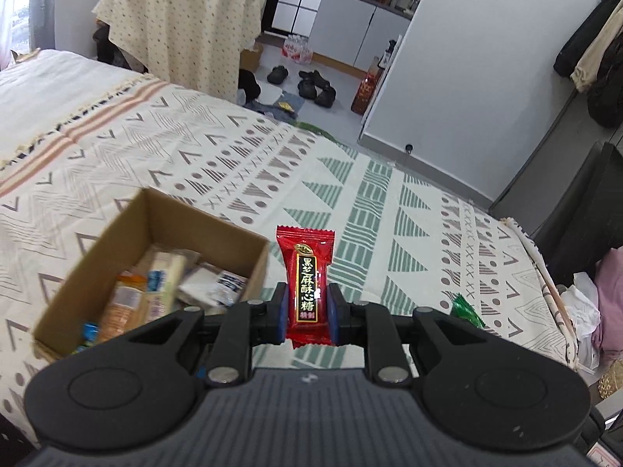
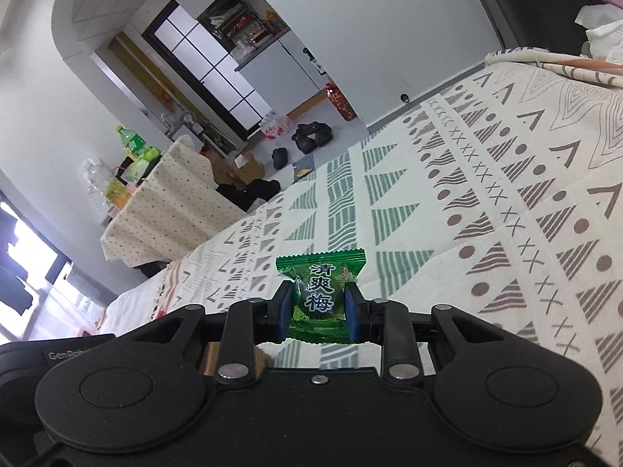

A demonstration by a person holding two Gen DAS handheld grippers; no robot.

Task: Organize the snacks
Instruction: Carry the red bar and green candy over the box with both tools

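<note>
My left gripper (image 1: 307,313) is shut on a red candy packet (image 1: 306,280) with gold and black lettering, held upright above the patterned bedspread, just right of an open cardboard box (image 1: 249,268). The box holds several wrapped snacks (image 1: 163,284). My right gripper (image 2: 318,311) is shut on a green candy packet (image 2: 320,292) with white lettering, held over the bedspread. A green wrapper (image 1: 465,311) shows at the right of the left wrist view, partly hidden behind the gripper.
The bed with its patterned cover (image 1: 350,186) fills both views. Beyond its far edge stand a cloth-covered table (image 1: 183,27) with bottles and packets, shoes (image 1: 315,83) on the floor and a white wall (image 1: 486,58). Clothes lie at the right edge (image 1: 607,303).
</note>
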